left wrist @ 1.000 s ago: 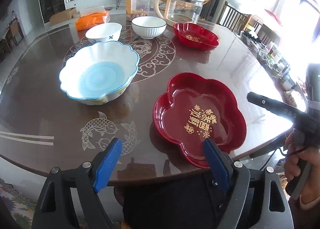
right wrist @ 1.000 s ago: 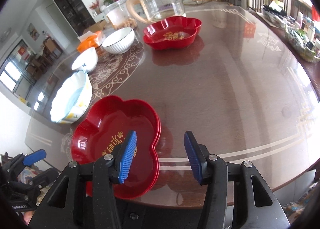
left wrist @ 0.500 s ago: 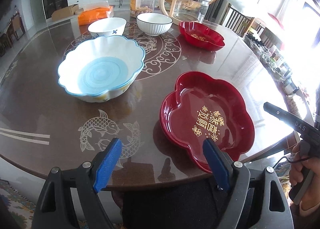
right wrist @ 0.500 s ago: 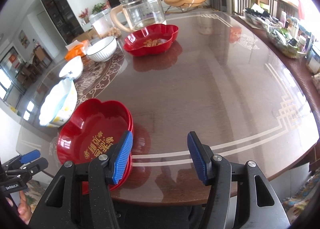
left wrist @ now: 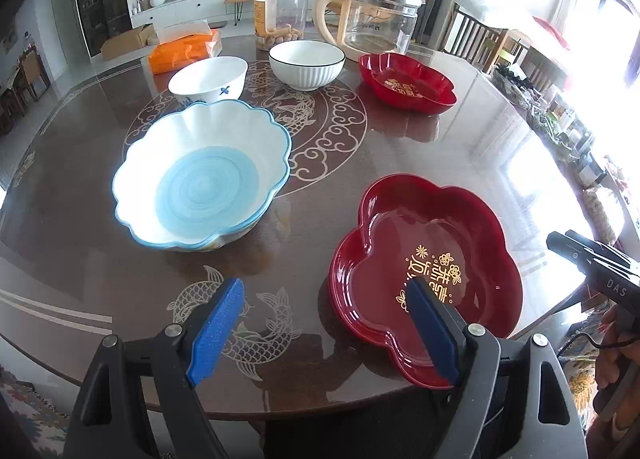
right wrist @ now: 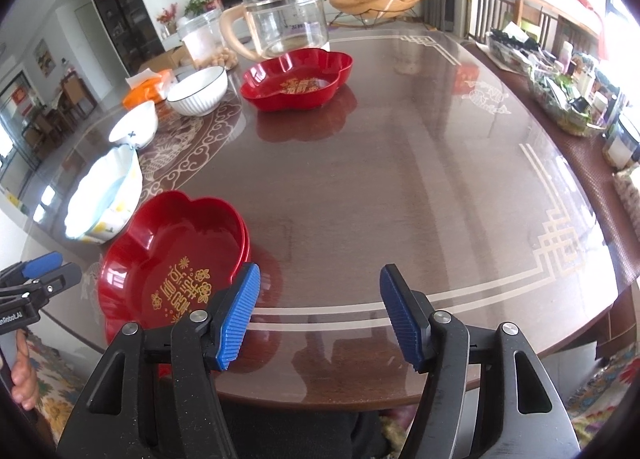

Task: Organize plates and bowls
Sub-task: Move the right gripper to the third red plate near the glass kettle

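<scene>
A red flower-shaped plate stack (left wrist: 424, 255) sits at the table's near edge, also in the right wrist view (right wrist: 172, 255). A second red plate (left wrist: 406, 83) lies far right (right wrist: 298, 79). A large blue-and-white scalloped bowl (left wrist: 204, 181) sits left (right wrist: 104, 199). Two white bowls stand behind: one with a blue mark (left wrist: 208, 79), one ribbed with a dark rim (left wrist: 306, 63). My left gripper (left wrist: 324, 327) is open and empty, its right finger over the near plate's rim. My right gripper (right wrist: 318, 315) is open and empty, just right of that plate.
A glass kettle (left wrist: 376, 19), a clear jar (left wrist: 282, 19) and an orange tissue pack (left wrist: 184, 49) stand at the table's far side. The brown round table (right wrist: 400, 179) has a cluttered shelf (right wrist: 560, 91) to its right.
Both grippers have moved forward and up over the table's near edge. The near red plate stands closer in both views. Both jaws stay open.
</scene>
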`<state>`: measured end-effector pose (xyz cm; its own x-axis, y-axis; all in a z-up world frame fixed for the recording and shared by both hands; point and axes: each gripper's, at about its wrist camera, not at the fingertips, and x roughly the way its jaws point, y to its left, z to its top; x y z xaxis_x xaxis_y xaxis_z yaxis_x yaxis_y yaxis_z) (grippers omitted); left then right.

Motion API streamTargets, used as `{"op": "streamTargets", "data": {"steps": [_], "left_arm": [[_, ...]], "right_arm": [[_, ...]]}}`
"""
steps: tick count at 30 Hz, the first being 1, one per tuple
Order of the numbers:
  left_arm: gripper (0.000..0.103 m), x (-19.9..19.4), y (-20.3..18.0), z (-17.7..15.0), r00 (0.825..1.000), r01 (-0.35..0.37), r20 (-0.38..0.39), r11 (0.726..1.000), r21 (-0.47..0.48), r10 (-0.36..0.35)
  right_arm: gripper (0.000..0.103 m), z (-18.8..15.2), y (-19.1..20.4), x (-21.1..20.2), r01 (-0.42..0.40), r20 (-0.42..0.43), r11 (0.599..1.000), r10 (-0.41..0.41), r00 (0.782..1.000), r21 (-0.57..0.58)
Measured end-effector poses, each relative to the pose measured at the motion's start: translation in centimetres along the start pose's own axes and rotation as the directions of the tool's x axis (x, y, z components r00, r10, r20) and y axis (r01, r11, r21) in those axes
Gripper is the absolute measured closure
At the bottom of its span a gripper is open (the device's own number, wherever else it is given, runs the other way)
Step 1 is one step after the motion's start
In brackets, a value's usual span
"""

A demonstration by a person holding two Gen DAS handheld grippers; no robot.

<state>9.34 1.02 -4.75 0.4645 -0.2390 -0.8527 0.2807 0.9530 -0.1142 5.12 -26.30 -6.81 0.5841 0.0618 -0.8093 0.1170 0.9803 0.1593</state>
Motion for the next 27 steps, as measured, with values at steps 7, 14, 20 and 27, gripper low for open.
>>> {"op": "streamTargets", "data": {"steps": [7,14,20,27], "left_arm": [[0.02,-1.0,-1.6,0.1,0.999,0.027,0.03,0.999,0.032,-0.028],[0.02,-1.4,-2.5,1.0,0.999,0.022,0.046,0.999,0.049,-0.024],[0.02,-0.3,-2.2,3.1,1.0,-0.008,0.026,0.997,0.08,0.006],[0.02,1.9,-3.6,11.5,0.999,-0.033,0.04,0.979,0.2,0.026]], "right_arm": [[0.037,-0.2,1.0,-0.3,0.059,0.014,0.997,-0.058,0.998,-0.057],[0.032,-0.1,2.7,-2.1,0.005,0.039,0.996,-0.002,0.999,-0.09],[0.032,0.7,3.0,-1.5,-0.039,0.02,0.993,0.042,0.999,-0.112],[0.032,5.1,-0.4,1.8,-0.089,-0.079,0.996,0.086,0.993,-0.032]]}}
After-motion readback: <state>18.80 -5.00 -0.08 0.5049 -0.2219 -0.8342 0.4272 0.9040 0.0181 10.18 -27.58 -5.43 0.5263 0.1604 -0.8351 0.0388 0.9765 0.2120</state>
